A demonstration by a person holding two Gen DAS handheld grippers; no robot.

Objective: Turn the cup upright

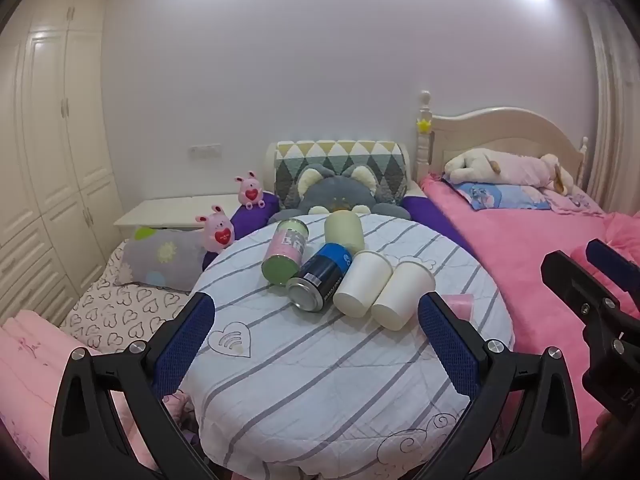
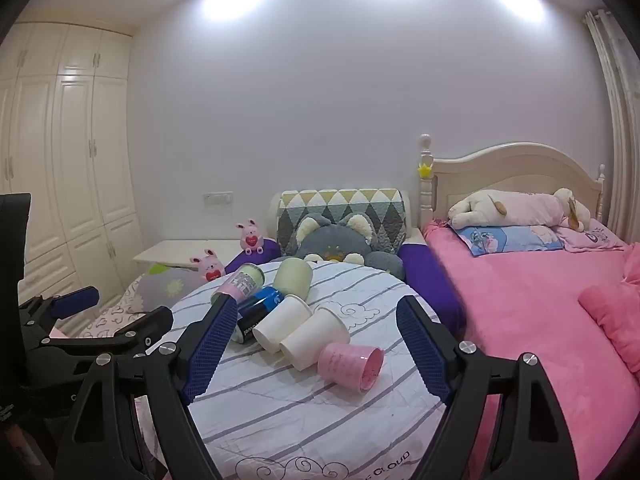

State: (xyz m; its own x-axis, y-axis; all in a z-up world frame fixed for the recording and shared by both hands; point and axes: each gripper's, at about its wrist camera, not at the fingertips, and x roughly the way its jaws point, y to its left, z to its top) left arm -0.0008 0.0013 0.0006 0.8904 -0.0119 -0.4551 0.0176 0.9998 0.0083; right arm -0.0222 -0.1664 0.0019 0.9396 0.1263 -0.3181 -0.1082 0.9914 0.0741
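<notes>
Several cups and cans lie on their sides on a round table covered with a striped white cloth (image 1: pixel 304 380). Two white paper cups (image 1: pixel 362 282) (image 1: pixel 402 300) lie side by side, bottoms toward me. A pink cup (image 2: pixel 351 365) lies to their right, mouth toward me; in the left wrist view only its edge (image 1: pixel 460 303) shows behind my finger. A blue can (image 1: pixel 320 278), a pink-and-green can (image 1: pixel 285 254) and a pale green cup (image 1: pixel 344 232) lie behind. My left gripper (image 1: pixel 316 340) is open and empty, short of the cups. My right gripper (image 2: pixel 316 348) is open, its fingers either side of the cups.
The table (image 2: pixel 280 412) stands against beds: a pink bed (image 2: pixel 532 308) on the right, a heart-print bed (image 1: pixel 120 312) on the left. A grey cat cushion (image 1: pixel 340 196) and pink bunny toys (image 1: pixel 216 232) sit behind the table. A wardrobe (image 1: pixel 48 152) fills the left wall.
</notes>
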